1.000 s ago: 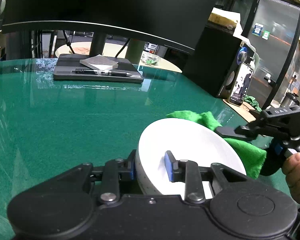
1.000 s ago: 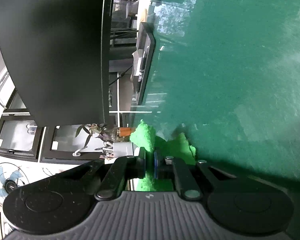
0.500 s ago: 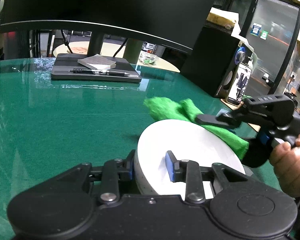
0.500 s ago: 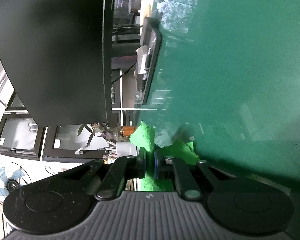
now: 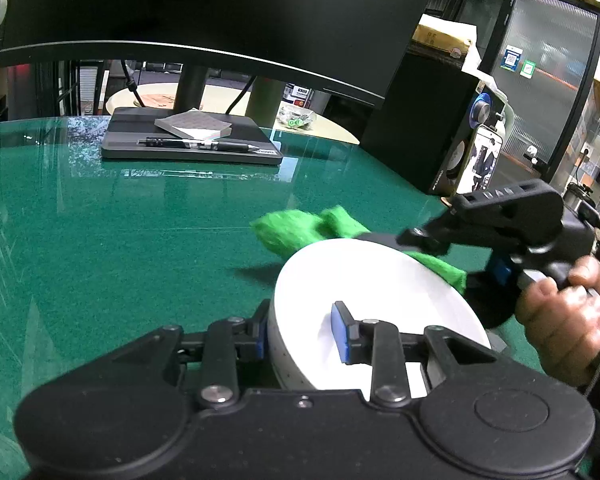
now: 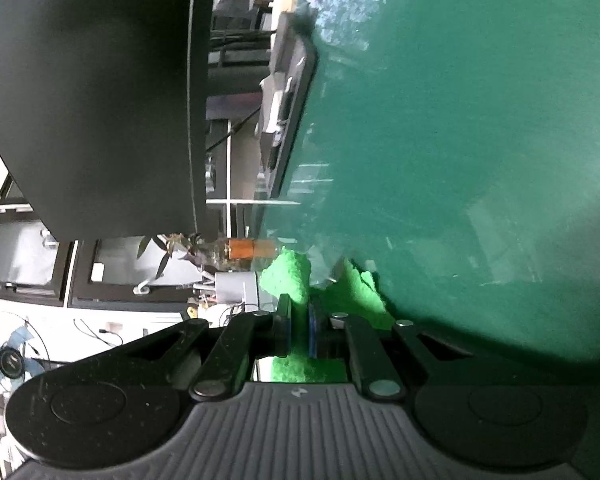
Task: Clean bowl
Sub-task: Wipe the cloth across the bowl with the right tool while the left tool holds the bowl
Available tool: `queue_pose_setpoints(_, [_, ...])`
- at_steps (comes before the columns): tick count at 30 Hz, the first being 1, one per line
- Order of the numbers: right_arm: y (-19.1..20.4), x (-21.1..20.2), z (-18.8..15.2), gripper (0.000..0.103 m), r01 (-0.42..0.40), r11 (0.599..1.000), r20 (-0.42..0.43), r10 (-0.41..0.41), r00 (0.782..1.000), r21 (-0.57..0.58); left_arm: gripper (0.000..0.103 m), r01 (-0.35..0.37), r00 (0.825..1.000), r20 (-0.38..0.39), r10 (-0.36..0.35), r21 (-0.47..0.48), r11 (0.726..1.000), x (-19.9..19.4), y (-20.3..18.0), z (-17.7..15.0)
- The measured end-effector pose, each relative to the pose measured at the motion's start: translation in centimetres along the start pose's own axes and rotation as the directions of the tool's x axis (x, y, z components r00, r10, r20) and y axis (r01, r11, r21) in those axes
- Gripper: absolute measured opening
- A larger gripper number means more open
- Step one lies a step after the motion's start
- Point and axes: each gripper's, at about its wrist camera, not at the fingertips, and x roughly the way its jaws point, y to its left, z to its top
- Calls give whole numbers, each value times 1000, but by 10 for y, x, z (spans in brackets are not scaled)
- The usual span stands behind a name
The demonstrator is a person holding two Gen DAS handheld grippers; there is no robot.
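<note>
Bowl (image 5: 374, 280) – white, rim pinched by left tongs (image 5: 302, 338), pads inside & outside the wall; right tongs (image 6: 299, 330) clamped on green cloth (image 6: 290, 278) at far rim – over green surface (image 5: 120, 240).

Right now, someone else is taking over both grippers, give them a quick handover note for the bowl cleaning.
Left gripper: clamped on the near wall of the white bowl, one finger inside, one outside, steadying it on the green table.
Right gripper: shut on the green cloth, held at the bowl's far rim, cloth ends hanging past it.
Done: bowl gripped, cloth picked up and brought to the bowl.
Left: wipe the inside and rim, then set down cloth and bowl. Whether any wiping has happened cannot be told; the bowl looks plain white.
</note>
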Motion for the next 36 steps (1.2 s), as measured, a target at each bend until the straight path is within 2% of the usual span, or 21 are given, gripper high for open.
queue_pose_setpoints(12, [-14,-49,-20,10,-32,998,17,31,999,47,33,11,1000,-3,-11,12,1000,1,-1,0])
queue_pose_setpoints(16, [-7,-33,-10,10,-25,999,6,25,1000,26,33,9,1000,-3,-9,12,1000,2,-4,0])
queue_pose_setpoints(21, [5,3,4,10,-14,1000,-47,12,999,-22,33,10,1000,-3,-10,13,1000,2,-3,0])
queue_pose_setpoints(25, [7,12,6,10,-18,999,-67,16,998,-33,33,17,1000,-4,-17,12,1000,2,-4,0])
queue_pose_setpoints(36, [-19,-43,-18,10,-45,996,9,45,999,72,35,44,999,-12,-43,28,999,3,-7,0])
